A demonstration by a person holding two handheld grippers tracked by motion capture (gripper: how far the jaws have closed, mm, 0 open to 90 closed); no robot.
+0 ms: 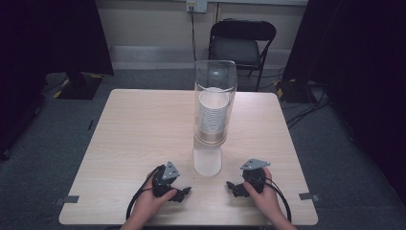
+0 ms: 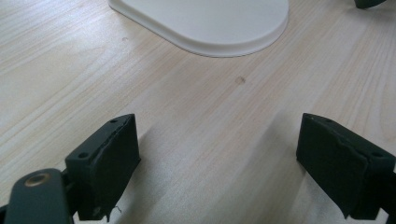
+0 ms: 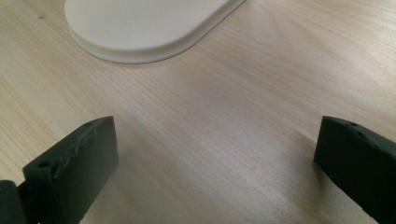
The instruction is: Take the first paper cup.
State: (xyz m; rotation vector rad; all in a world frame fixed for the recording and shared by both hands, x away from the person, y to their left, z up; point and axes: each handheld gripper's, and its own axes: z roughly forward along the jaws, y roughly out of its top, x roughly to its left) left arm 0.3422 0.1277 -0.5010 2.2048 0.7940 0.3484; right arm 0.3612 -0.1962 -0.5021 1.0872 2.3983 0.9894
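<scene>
A tall clear plastic cup dispenser (image 1: 214, 110) holding stacked white paper cups (image 1: 213, 115) stands on the pale wooden surface (image 1: 134, 139). Cups look light and crushable; grip the rim gently. Left tool (image 1: 184, 190) and right tool (image 1: 231, 185) rest open, empty.

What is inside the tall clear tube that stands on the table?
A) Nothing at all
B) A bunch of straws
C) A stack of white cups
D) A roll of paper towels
C: in the high view the clear tube holds a stack of white cups, whose ribbed rims show through its wall.
</scene>
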